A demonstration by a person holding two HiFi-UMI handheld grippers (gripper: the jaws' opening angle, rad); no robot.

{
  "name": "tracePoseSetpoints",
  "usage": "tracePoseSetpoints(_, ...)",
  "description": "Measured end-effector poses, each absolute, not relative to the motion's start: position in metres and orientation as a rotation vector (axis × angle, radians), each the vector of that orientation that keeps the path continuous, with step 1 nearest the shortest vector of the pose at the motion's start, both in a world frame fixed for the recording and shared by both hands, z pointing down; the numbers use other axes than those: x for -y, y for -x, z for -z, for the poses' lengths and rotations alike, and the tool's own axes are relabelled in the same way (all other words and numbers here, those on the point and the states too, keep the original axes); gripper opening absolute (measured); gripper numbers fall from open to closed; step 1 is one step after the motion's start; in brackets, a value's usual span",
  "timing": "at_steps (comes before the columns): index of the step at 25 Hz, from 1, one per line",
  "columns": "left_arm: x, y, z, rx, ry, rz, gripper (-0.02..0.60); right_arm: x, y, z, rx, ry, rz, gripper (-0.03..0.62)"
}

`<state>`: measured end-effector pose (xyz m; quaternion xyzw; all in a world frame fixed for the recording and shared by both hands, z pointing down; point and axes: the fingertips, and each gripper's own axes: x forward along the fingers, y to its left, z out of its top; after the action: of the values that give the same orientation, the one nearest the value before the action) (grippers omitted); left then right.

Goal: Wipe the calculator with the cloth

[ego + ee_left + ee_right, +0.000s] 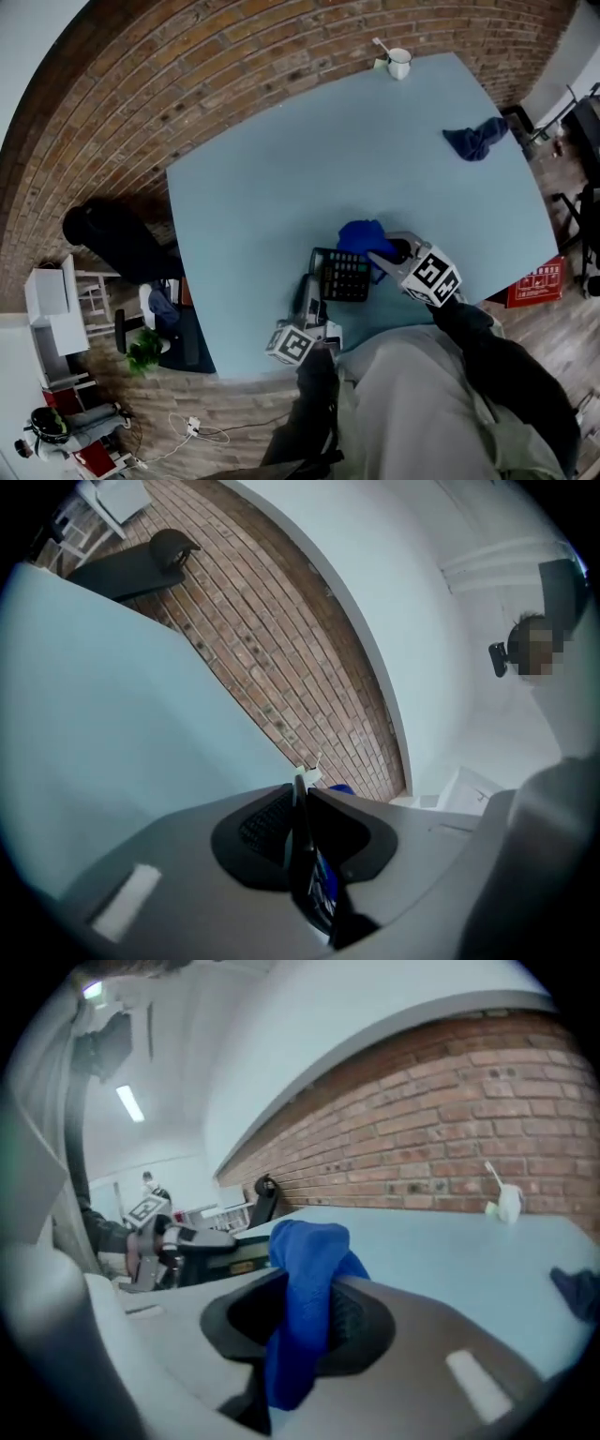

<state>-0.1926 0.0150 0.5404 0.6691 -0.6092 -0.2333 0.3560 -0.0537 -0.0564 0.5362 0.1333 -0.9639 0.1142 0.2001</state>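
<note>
Left gripper [303, 803] clamps the flat black plastic calculator's [342, 277] edge while right gripper [311, 1288], pinching bunched blue cloth [363, 235], seems poised to wipe.

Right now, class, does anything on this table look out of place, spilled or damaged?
Nothing is spilled or broken. One oddity: a second, darker cloth lies crumpled by the table's far right edge, away from the work, while the right gripper grips a blue cloth near the calculator.
</note>
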Motion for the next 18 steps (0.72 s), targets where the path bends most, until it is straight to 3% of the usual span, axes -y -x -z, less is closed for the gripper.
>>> tracePoseSetpoints(4,-0.001,0.168,-0.521,1.537,-1.7,0.681,0.049,-0.019,0.075,-0.523,2.542,-0.076,-0.038,0.089)
tracePoseSetpoints(8,0.013,0.154,-0.504,1.462,-1.721,0.756,0.049,-0.059,0.067,-0.504,2.579,0.009,-0.121,0.089)
tracePoseSetpoints(14,0.018,0.118,-0.46,1.386,-1.918,0.717,0.051,0.054,0.021,-0.473,2.65,-0.528,-0.253,0.089)
tracePoseSetpoints(18,0.018,0.113,-0.449,1.437,-1.919,0.714,0.054,0.029,0.05,-0.453,2.652,-0.398,-0.163,0.089)
